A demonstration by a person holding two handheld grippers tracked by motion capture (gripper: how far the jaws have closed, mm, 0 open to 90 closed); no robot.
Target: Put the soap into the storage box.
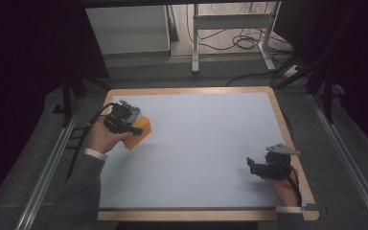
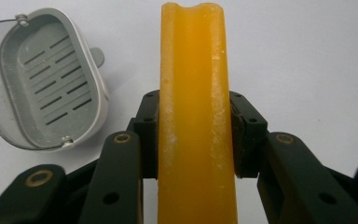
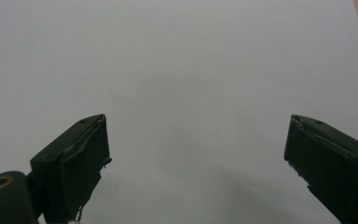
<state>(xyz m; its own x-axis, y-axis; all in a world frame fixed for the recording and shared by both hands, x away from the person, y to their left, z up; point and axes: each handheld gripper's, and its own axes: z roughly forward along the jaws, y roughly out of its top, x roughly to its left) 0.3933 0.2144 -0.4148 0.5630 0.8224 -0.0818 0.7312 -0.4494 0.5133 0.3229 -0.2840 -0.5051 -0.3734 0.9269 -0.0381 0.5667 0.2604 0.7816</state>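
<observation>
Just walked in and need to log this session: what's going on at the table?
A person works with a gripper in each hand. The left gripper is clamped on a yellow-orange soap bar, near an open grey soap dish lying on the white table. The right gripper is open with nothing between its jaws, near the table's right edge.

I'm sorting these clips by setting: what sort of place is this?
Probably a lab or workshop recording bench, not a home. A wood-edged table with a plain pale top stands between dark curtains, loose cables trail over the floor behind, and the left gripper holds a yellow soap bar near a grey soap dish.
</observation>
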